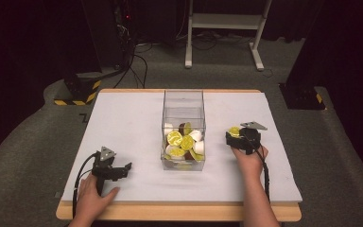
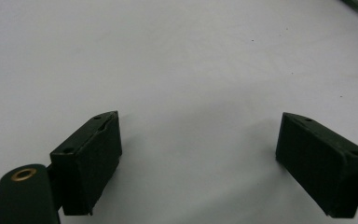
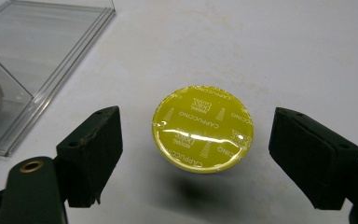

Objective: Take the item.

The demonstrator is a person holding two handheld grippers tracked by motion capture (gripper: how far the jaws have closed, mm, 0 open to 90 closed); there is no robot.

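— Where is the capsule sitting relative to your right jaws?

— I'm holding my right gripper (image 3: 193,158) over the yellow Cappuccino capsule (image 3: 202,127), and the capsule is lying right between the two jaws, foil lid facing up at me. It's round, so there's no long axis to line up with; it's sitting a touch nearer the left jaw than the right one. The jaws are standing wide open, wider than the lid, and they're touching nothing.

— So nothing gripped yet?

— Nothing. I judge the next move turns on lowering so both pads come level with the capsule's rim before closing.

— And the box?

— The clear plastic box (image 3: 37,70) is lying off beyond my left jaw, close by. From the high view it's the box (image 1: 183,130) already holding yellow, white and brown capsules, with my right gripper (image 1: 242,135) just beside it.

— What's your other hand doing?

— My left gripper (image 2: 198,154) is resting over bare white table (image 2: 177,56), jaws spread wide, holding nothing. It's sitting well apart from the capsule, so the right hand is the nearer one.
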